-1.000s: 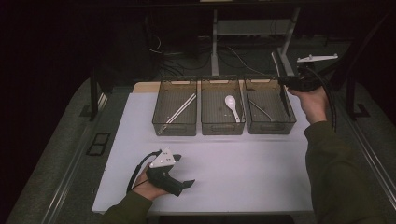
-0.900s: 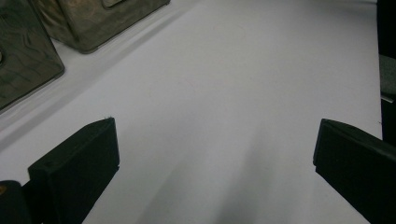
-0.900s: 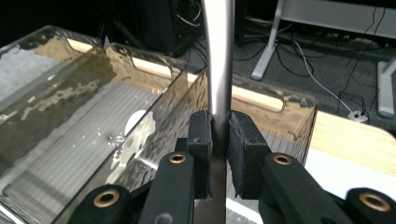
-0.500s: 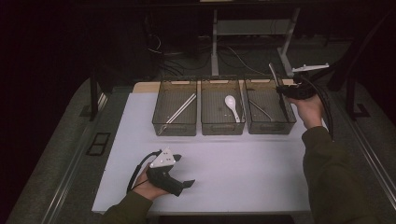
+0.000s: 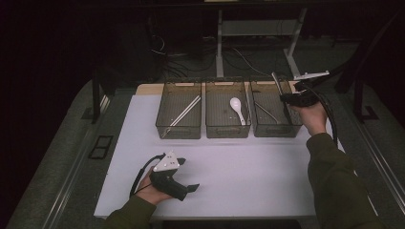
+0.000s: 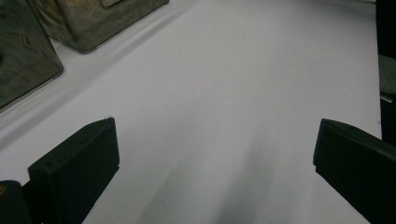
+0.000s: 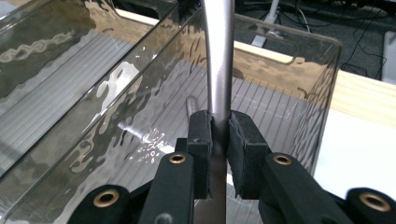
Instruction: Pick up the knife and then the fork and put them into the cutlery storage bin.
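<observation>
On a white table mat in a dark room, the right gripper is clamped on a slim grey metal utensil handle above the rightmost clear plastic bin, not yet released. The left gripper rests open. Chopsticks and white spoon already lie sorted.

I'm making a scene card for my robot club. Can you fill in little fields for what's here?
table: white table top
bins: three clear bins in a row
left bin: chopsticks
middle bin: white spoon
right bin: metal utensil
right gripper: shut on a metal handle, above the right bin
left gripper: jaws open, holding nothing, low over the table
</observation>
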Tool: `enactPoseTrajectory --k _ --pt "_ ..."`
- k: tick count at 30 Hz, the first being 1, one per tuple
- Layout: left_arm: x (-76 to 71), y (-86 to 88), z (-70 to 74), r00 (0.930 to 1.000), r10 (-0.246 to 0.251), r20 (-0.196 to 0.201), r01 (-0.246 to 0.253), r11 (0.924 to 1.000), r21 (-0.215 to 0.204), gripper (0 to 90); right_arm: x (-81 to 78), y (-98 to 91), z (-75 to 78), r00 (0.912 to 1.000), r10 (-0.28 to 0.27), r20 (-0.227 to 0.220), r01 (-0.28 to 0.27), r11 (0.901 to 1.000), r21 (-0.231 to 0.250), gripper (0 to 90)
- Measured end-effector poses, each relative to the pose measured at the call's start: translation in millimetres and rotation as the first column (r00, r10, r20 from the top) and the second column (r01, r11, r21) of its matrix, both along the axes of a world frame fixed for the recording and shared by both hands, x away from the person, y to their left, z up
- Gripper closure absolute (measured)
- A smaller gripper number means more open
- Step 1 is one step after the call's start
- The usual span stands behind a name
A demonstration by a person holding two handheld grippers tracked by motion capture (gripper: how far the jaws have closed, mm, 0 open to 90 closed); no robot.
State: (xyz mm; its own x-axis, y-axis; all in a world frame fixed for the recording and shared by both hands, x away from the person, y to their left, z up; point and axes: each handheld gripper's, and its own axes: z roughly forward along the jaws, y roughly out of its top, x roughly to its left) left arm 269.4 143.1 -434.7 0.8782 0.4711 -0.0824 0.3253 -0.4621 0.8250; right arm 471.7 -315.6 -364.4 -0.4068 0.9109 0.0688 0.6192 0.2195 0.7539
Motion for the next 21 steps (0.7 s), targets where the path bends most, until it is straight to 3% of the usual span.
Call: enactPoseTrajectory --k 21 --pt "-0.2 -0.6 0.0 1.0000 -0.003 -0.002 0.003 1.0000 0.001 0.0 12.4 17.5 -15.3 0.9961 0.027 -0.084 -0.032 0.9979 -0.057 79.4"
